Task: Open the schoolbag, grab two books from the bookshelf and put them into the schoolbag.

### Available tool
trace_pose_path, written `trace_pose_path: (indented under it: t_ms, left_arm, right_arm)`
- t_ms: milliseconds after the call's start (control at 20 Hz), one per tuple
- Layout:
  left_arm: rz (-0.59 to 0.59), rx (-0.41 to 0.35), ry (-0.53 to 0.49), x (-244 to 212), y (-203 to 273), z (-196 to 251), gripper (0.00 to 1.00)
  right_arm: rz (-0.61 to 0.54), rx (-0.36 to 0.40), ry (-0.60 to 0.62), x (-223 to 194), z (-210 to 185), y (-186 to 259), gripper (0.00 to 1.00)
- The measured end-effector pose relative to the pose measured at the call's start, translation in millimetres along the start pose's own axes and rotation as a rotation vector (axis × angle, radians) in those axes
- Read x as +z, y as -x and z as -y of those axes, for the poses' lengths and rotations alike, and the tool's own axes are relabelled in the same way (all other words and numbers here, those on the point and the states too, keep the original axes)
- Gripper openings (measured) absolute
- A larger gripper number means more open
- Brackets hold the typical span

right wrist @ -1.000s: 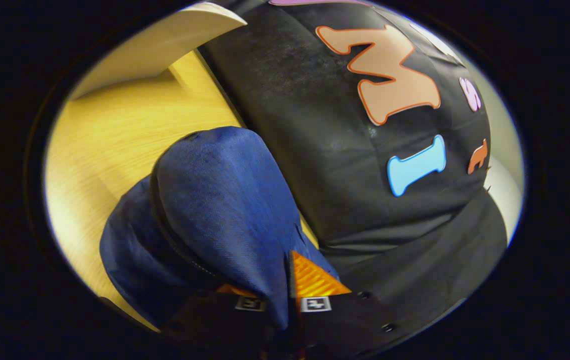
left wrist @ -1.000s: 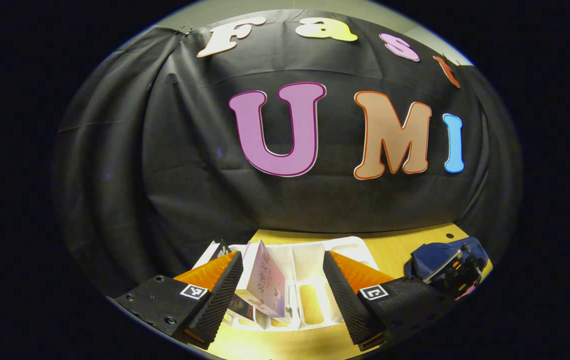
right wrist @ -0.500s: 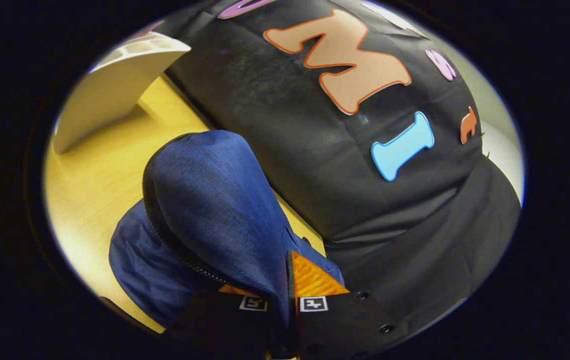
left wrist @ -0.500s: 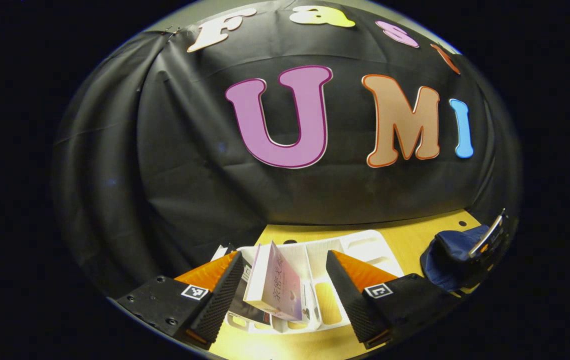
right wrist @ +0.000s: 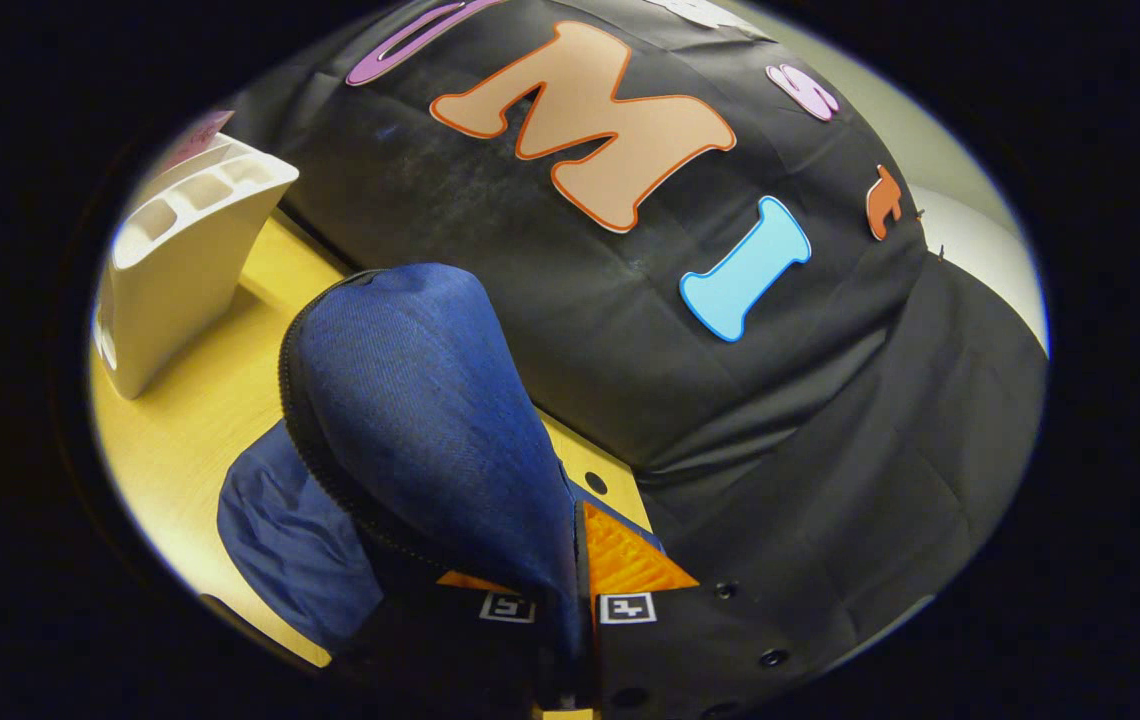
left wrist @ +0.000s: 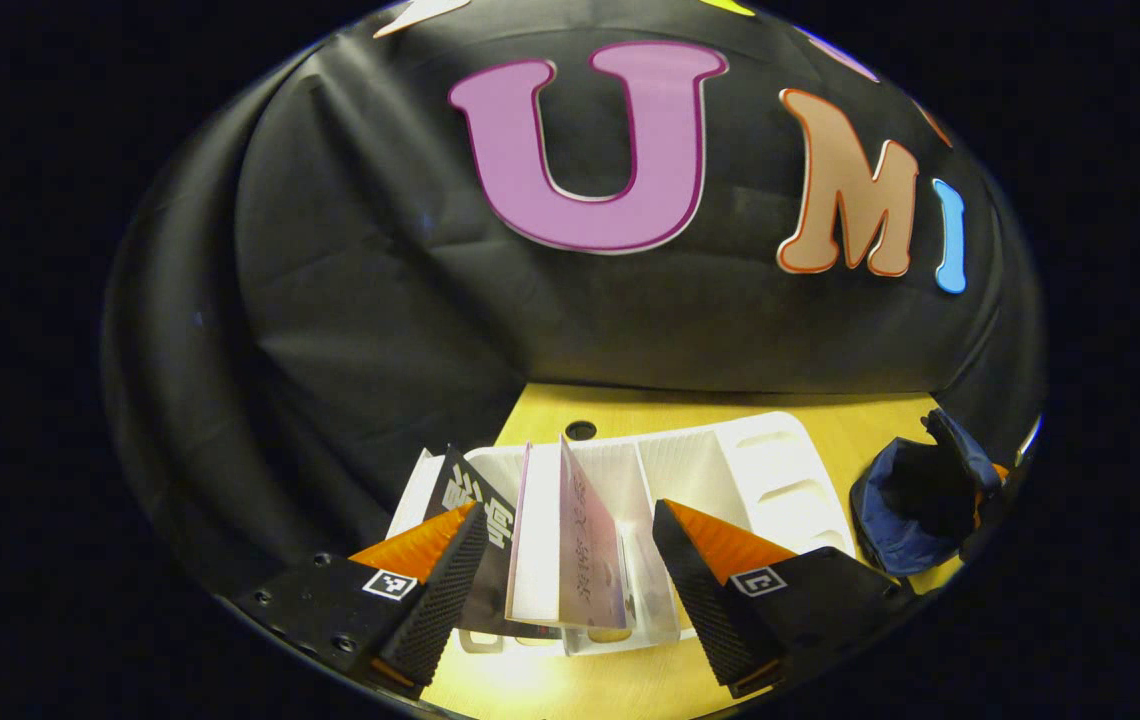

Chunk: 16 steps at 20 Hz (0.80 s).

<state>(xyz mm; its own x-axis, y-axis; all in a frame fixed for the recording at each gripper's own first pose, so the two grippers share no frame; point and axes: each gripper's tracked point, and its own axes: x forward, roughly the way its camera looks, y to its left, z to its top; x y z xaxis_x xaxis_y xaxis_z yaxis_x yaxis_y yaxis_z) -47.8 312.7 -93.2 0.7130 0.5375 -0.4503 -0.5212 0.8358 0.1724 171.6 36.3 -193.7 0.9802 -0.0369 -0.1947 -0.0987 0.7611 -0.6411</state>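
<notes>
Left gripper view, left tool [left wrist: 565, 560] spread wide around an upright book [left wrist: 570, 545] in the white bookshelf [left wrist: 730, 470], right tool [right wrist: 570, 590] pinching the blue schoolbag [right wrist: 410, 400] flap above the counter [right wrist: 200, 420].

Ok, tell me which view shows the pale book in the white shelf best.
The left gripper view: the pale book stands in the bookshelf, between the open left gripper fingers. The right gripper view shows a pink corner above the shelf's far end, probably that book.

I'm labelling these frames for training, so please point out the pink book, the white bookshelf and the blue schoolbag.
pink book [left wrist: 590, 545], left gripper view, on its cover.
white bookshelf [left wrist: 780, 470], left gripper view, on its right end.
blue schoolbag [right wrist: 410, 400], right gripper view, on its raised flap.
</notes>
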Motion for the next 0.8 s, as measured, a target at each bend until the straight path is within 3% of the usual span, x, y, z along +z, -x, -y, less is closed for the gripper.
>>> trace_pose_path:
  t_ms: [250,550,750,800]
  left_arm:
    - [-0.206,-0.064,0.054,-32,-28,-5,0.94]
    - [-0.425,-0.119,0.008,-60,-44,3,0.92]
    - [-0.486,-0.138,-0.037,-61,-54,11,0.84]
    - [-0.505,-0.138,-0.051,-63,-56,11,0.76]
  right_arm:
    - [-0.013,0.012,-0.034,0,4,18,0.07]
    - [-0.021,0.011,-0.073,-1,10,34,0.07]
    - [-0.025,0.007,-0.093,-3,12,41,0.07]
    - [-0.024,0.006,-0.093,-4,12,42,0.07]
